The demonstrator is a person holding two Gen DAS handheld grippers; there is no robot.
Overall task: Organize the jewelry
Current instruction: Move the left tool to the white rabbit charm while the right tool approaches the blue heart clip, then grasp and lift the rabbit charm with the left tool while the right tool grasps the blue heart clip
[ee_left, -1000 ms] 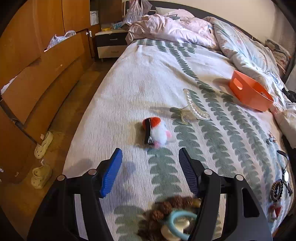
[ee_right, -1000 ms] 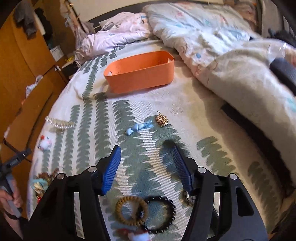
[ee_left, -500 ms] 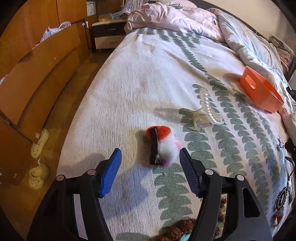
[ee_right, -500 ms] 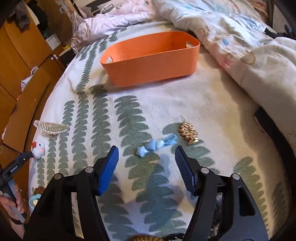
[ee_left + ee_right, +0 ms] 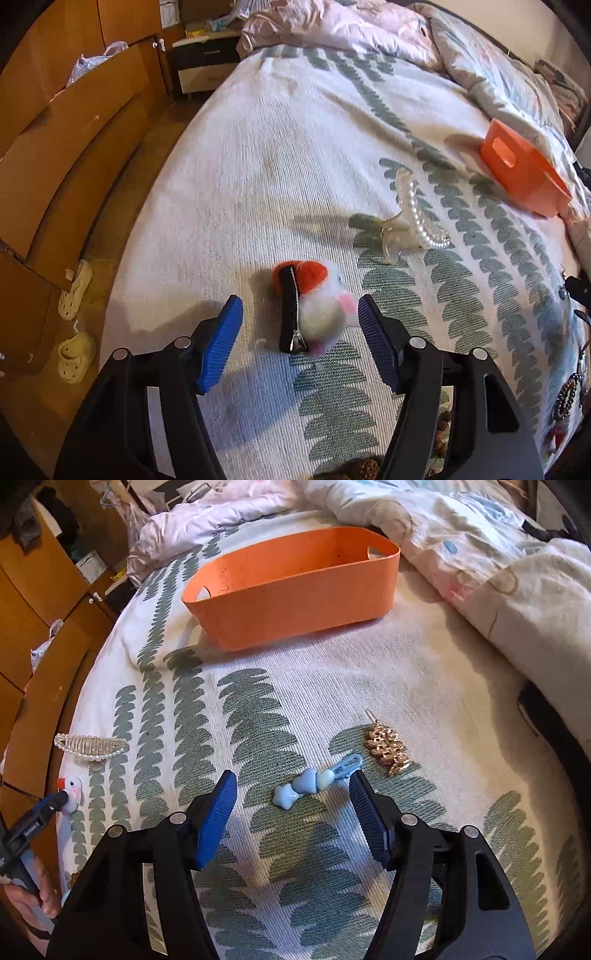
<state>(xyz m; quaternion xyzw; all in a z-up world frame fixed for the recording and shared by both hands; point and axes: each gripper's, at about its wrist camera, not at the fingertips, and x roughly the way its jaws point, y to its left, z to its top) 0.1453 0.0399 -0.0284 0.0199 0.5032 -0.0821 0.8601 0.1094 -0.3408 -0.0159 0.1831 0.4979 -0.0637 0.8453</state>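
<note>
My left gripper (image 5: 300,332) is open, its blue pads on either side of a fluffy white and red hair clip (image 5: 312,304) lying on the bedspread. My right gripper (image 5: 293,812) is open around a light blue heart hair clip (image 5: 314,782). A gold brooch (image 5: 386,747) lies just right of it. A pearl claw clip (image 5: 412,218) lies further up the bed; it also shows in the right wrist view (image 5: 90,746). The orange basket (image 5: 295,602) stands empty beyond the blue clip, and at the right in the left wrist view (image 5: 524,170).
A rumpled duvet (image 5: 480,554) borders the basket on the right. Bracelets (image 5: 565,397) lie at the bed's right edge. The bed's left edge drops to a wooden floor with slippers (image 5: 75,356) and wooden cabinets (image 5: 55,129).
Both grippers have moved forward and down. The fluffy clip now sits between the left pads and the blue clip between the right pads. Both stay open.
</note>
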